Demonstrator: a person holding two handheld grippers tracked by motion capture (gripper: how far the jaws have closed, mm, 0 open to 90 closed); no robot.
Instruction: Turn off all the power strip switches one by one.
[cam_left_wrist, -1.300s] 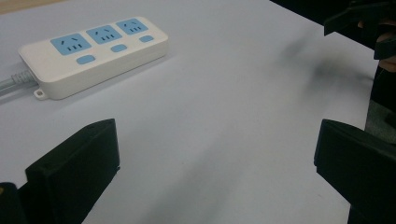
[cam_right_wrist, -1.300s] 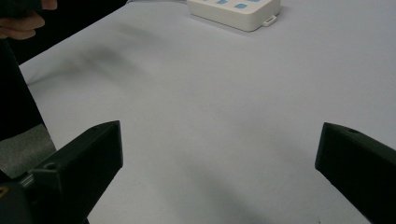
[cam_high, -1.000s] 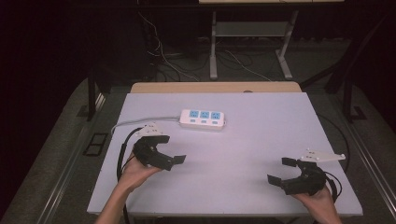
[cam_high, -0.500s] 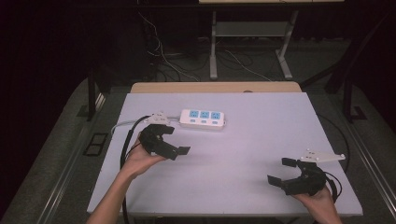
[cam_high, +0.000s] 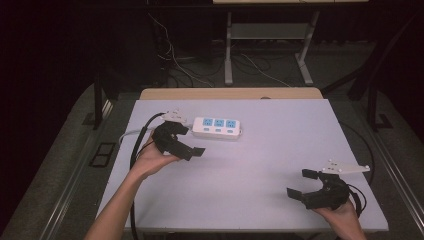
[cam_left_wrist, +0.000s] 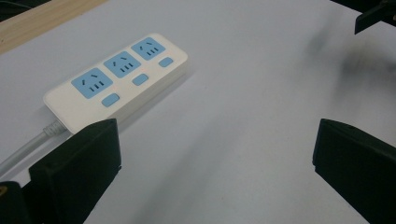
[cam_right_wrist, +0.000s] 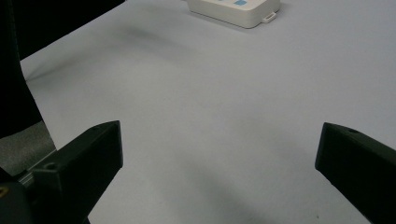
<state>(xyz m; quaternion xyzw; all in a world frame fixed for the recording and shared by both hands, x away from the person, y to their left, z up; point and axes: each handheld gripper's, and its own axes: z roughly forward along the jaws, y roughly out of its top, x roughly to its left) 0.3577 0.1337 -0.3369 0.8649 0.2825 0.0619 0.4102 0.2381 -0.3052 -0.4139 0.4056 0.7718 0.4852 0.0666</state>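
left gripper (cam_high: 192, 141) beside power strip (cam_high: 217, 127) | right gripper (cam_high: 302, 184) near table (cam_high: 280, 115) edge

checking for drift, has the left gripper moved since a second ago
Yes. In the high view the left gripper has moved away from the person toward the white power strip, which lies where it was, and now sits just beside its near-left end.

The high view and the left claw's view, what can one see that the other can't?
High view alone: the person's left hand, the right claw, the floor cables. Left claw view alone: the power strip's three little blue buttons, seen close, past the left claw's wide-open jaws. Both: the white strip with three blue sockets, its grey cord, and the table.
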